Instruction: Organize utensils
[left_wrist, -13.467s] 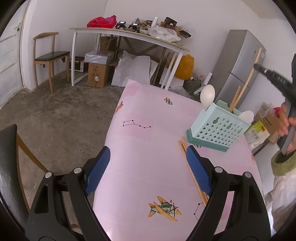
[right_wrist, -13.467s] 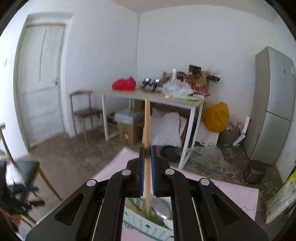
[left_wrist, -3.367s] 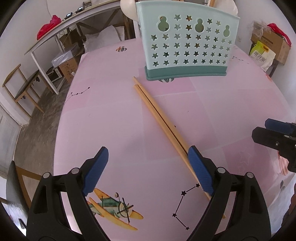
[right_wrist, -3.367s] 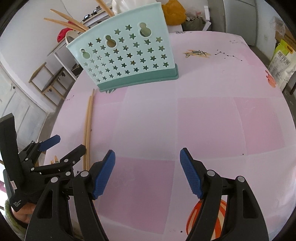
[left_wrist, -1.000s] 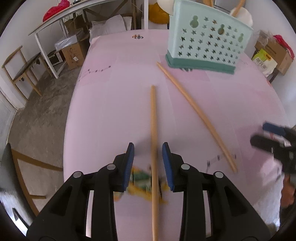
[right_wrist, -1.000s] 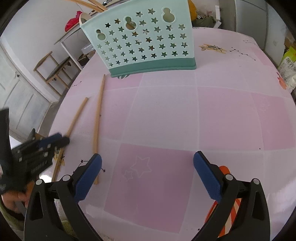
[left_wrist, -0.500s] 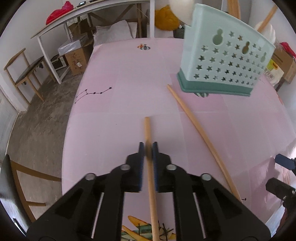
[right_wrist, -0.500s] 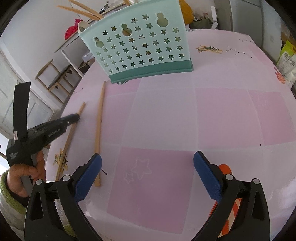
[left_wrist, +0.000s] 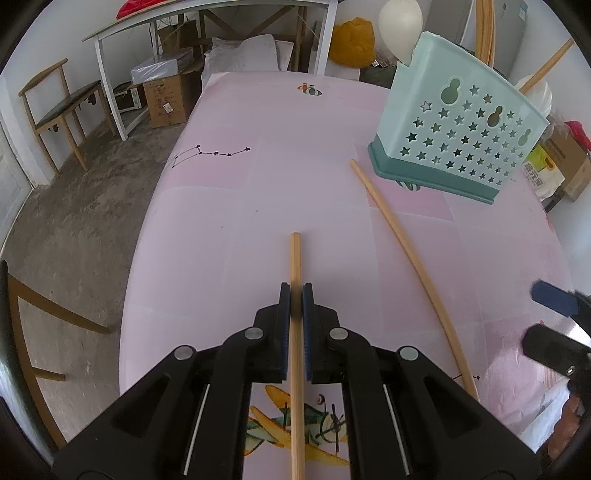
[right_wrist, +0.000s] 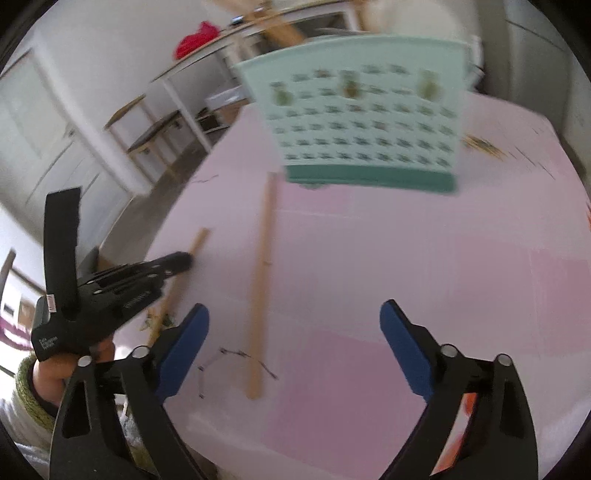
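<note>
The left gripper (left_wrist: 296, 295) is clamped on a wooden chopstick (left_wrist: 295, 254) running lengthwise between its pads — a hold that likely suits tipping it upright into the mint utensil basket (left_wrist: 458, 136) at far right. The right gripper (right_wrist: 293, 334) hangs wide open and empty, straddling the second chopstick (right_wrist: 262, 273) lying on the pink table (right_wrist: 406, 258) — probably the next pick.

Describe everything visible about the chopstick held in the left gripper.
The chopstick is a long, plain, light-wood round stick with a blunt, flat far end. The left gripper is shut on it, blue pads pinching it partway along; it runs straight along the fingers, its far end pointing over the pink table, its near end passing back beneath the gripper out of frame. Whether it has lifted clear of the table cannot be told. The second chopstick lies apart, to its right.
</note>
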